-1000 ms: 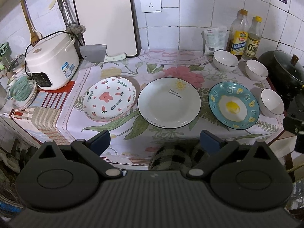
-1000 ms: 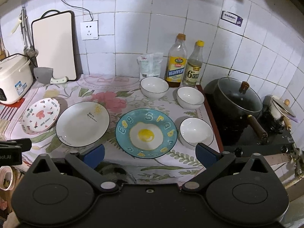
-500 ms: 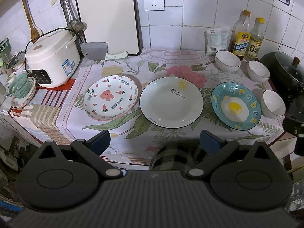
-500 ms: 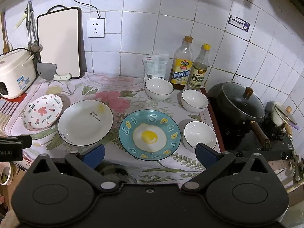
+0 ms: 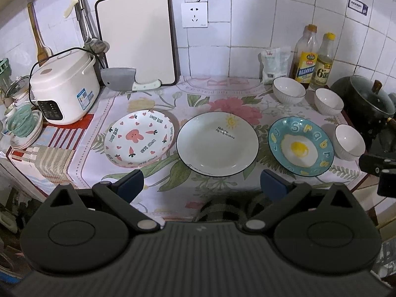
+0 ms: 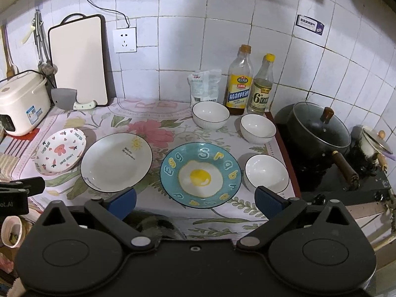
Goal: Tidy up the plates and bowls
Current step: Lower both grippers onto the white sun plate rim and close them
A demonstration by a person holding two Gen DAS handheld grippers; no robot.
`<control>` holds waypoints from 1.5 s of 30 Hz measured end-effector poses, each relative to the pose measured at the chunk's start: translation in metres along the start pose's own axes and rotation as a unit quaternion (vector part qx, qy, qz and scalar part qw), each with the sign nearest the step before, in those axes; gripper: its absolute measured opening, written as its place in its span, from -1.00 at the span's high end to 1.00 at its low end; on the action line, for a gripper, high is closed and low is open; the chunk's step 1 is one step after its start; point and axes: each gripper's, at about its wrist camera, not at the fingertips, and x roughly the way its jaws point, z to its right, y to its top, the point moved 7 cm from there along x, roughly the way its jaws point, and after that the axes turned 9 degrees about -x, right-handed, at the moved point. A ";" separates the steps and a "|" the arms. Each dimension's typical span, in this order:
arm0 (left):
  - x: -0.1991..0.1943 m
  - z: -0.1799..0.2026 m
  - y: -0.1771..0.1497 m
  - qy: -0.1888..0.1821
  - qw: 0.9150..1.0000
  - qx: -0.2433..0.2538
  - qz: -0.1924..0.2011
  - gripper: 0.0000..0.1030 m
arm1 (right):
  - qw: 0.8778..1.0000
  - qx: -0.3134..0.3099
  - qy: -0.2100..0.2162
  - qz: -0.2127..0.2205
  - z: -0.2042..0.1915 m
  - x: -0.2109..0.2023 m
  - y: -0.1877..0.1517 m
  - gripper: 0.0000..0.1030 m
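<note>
Three plates lie in a row on the floral cloth: a pink bear plate [image 5: 139, 138] [image 6: 60, 151] at left, a white sun plate [image 5: 217, 143] [image 6: 116, 162] in the middle, a blue egg plate [image 5: 300, 146] [image 6: 200, 174] at right. Three white bowls sit at the right: a far bowl [image 5: 289, 90] [image 6: 210, 115], a middle bowl [image 5: 328, 101] [image 6: 258, 128], a near bowl [image 5: 349, 142] [image 6: 266, 173]. My left gripper [image 5: 201, 185] hangs open before the counter's front edge, below the white plate. My right gripper [image 6: 195, 199] is open too, over the near rim of the egg plate.
A rice cooker [image 5: 64, 86] stands at the left, a cutting board [image 5: 136, 37] and cleaver [image 5: 123, 83] lean at the back. Two bottles [image 6: 250, 84] and a bag [image 6: 204, 86] stand by the wall. A lidded black pot [image 6: 319, 130] sits on the stove at right.
Both grippers have pulled back and risen slightly, so the counter looks smaller and more of the wall shows. Plates and bowls have not moved.
</note>
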 end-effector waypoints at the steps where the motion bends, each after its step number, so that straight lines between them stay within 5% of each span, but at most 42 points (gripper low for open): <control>1: 0.000 -0.001 0.000 -0.002 1.000 -0.002 0.002 -0.98 | 1.000 0.003 0.001 0.001 0.000 0.000 0.000 -0.99; 8: 0.002 -0.006 -0.002 -0.016 1.000 -0.018 0.008 -0.98 | 1.000 0.018 0.004 0.018 0.003 0.000 -0.002 -0.99; 11: -0.003 -0.015 0.003 -0.025 0.998 -0.047 0.017 -0.98 | 0.998 0.011 -0.019 0.060 0.004 -0.013 0.009 -1.00; 18: -0.001 -0.032 0.030 -0.021 0.997 -0.061 0.053 -0.98 | 0.990 -0.007 0.049 0.135 -0.005 -0.012 0.036 -1.00; 23: 0.014 -0.039 0.041 -0.036 0.995 -0.072 0.057 -0.81 | 0.971 0.001 0.140 0.193 -0.018 0.019 0.047 -1.00; 31: 0.061 -0.038 0.035 -0.052 0.994 -0.091 0.033 -0.79 | 0.972 -0.004 0.198 0.129 -0.053 0.098 0.040 -0.98; 36: 0.115 -0.035 0.016 -0.046 0.996 -0.080 0.004 -0.63 | 0.965 0.029 0.250 0.068 -0.069 0.157 0.020 -0.58; 42: 0.159 -0.031 0.007 -0.050 0.995 -0.083 -0.028 -0.63 | 0.965 0.050 0.257 0.003 -0.082 0.206 0.003 -0.47; 45: 0.187 -0.034 0.000 -0.035 0.995 -0.083 -0.044 -0.43 | 0.961 0.069 0.266 -0.028 -0.089 0.223 -0.007 -0.41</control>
